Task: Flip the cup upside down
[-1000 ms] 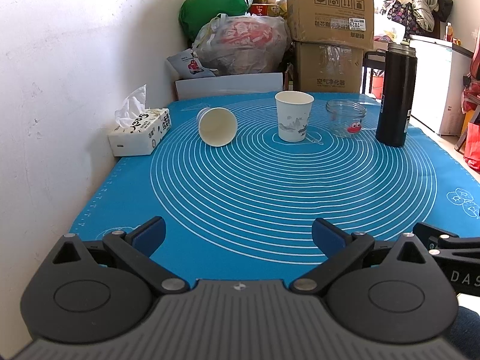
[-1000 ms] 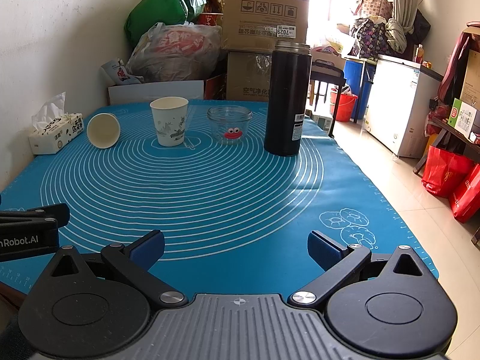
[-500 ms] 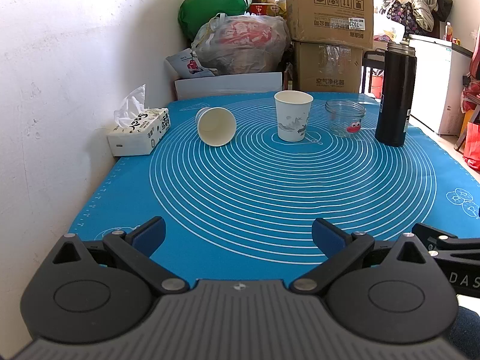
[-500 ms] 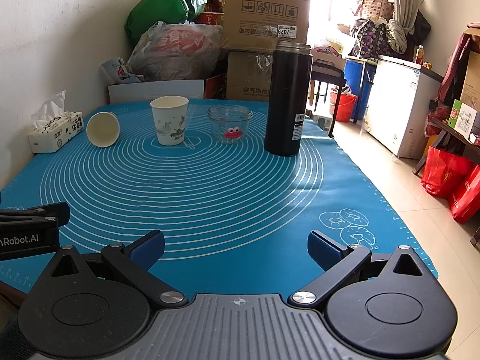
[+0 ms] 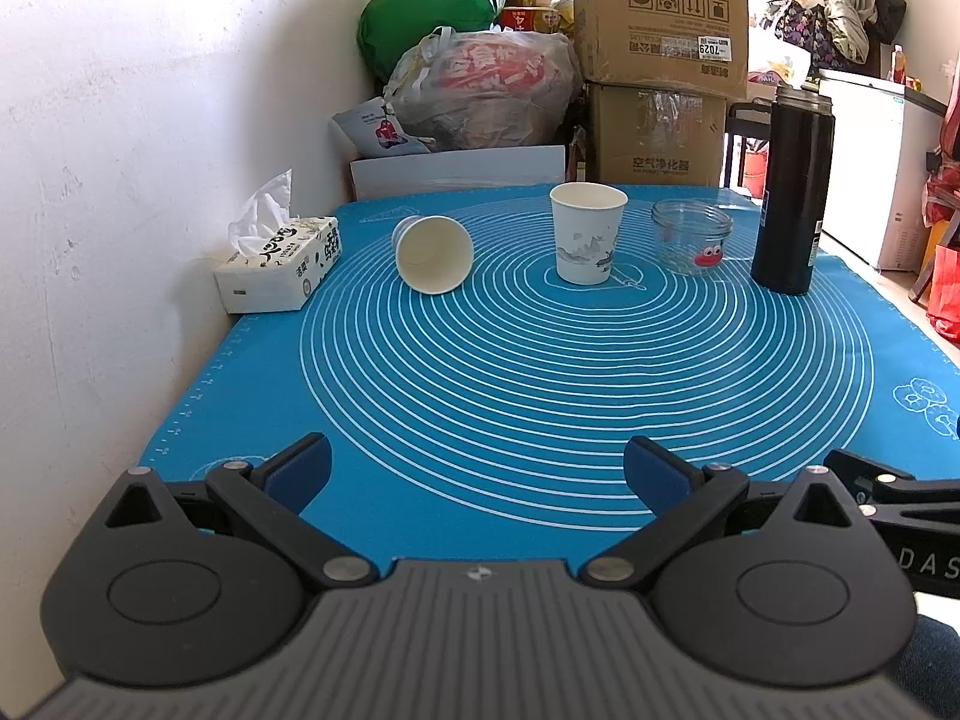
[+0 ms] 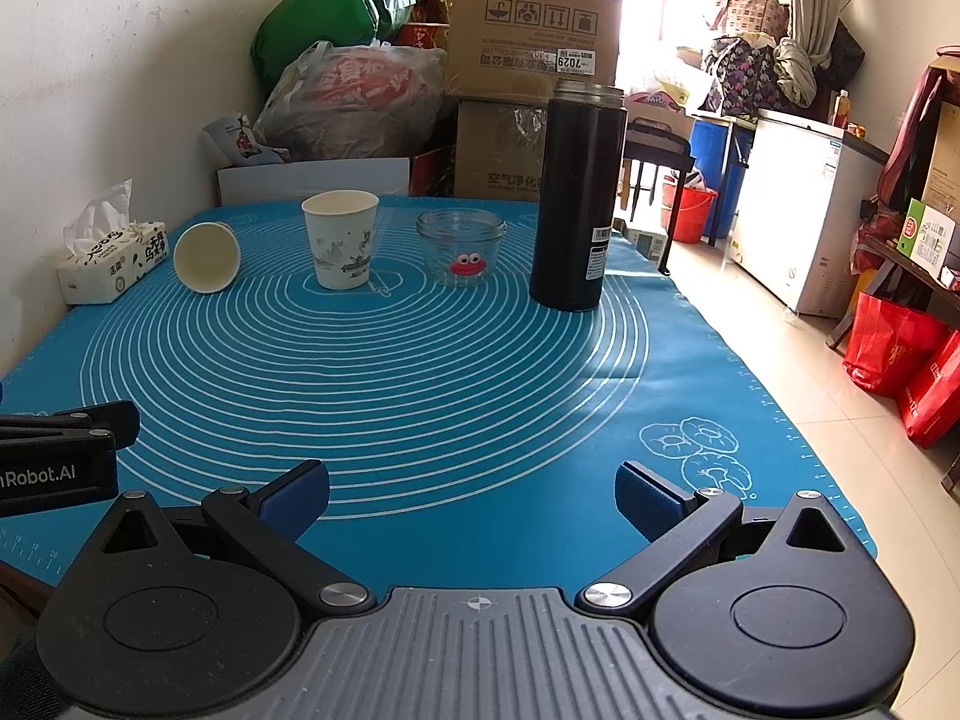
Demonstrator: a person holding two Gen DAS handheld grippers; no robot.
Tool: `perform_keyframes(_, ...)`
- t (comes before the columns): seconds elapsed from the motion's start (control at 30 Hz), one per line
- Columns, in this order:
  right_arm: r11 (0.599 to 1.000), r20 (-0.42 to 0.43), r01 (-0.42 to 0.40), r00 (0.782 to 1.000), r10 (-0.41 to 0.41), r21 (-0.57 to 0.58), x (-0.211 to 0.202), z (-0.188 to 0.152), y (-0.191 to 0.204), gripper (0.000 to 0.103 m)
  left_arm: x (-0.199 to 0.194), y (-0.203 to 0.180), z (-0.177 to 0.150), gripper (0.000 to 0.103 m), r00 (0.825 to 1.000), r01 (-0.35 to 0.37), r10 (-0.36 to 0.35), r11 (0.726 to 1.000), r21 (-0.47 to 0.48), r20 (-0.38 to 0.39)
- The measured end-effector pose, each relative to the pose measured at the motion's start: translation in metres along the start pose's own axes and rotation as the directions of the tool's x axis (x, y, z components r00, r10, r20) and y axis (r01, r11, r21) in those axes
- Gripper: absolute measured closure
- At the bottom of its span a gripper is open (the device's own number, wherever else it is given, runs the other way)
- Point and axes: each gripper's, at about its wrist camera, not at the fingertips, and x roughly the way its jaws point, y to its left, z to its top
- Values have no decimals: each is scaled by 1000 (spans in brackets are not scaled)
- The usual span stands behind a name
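Two empty grippers, the left gripper (image 5: 477, 468) and right gripper (image 6: 472, 489), hover with jaws spread wide at the table's (image 5: 540, 408) near edge, nothing grasped. The task appears not yet begun: the upright paper cup (image 5: 587, 233) stands at 12 o'clock on the mat, well apart from both. Next, one gripper would likely need to reach, clasp its wall and invert it. Count: two paper cups, one tipped cup (image 5: 433, 253) at 11 o'clock; one glass jar (image 5: 691, 235); one black flask (image 5: 793, 189); one tissue box (image 5: 279, 264).
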Motion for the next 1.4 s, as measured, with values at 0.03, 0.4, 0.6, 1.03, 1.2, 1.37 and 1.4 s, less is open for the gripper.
perform_keyframes(0.03,1000,0,-1,1000,1,1,0,0,0,0,0,0,0,1,1000,0,0,1000,1,0)
perform_keyframes(0.4,1000,-8,-20,1000,20,9,6,-1,-5,0,1,0,0,1,1000,1,-1,1000,2,-2)
perform_keyframes(0.6,999,-9,-28,1000,29,14,5,3,-8,0,1,-1,2,1,1000,6,-6,1000,1,4)
perform_keyframes(1.03,1000,44,-5,999,4,25,16,40,-34,0,26,-23,43,1,998,9,-11,999,44,63)
perform_keyframes(1.2,1000,82,20,996,-22,16,30,61,-44,0,53,-39,67,1,996,37,-41,998,53,79)
perform_keyframes(1.37,999,93,23,995,-26,25,51,80,-56,0,90,-58,86,1,992,30,-38,997,75,116)
perform_keyframes(1.4,999,91,23,995,-26,32,56,83,-59,0,101,-61,90,1,992,31,-39,997,69,119)
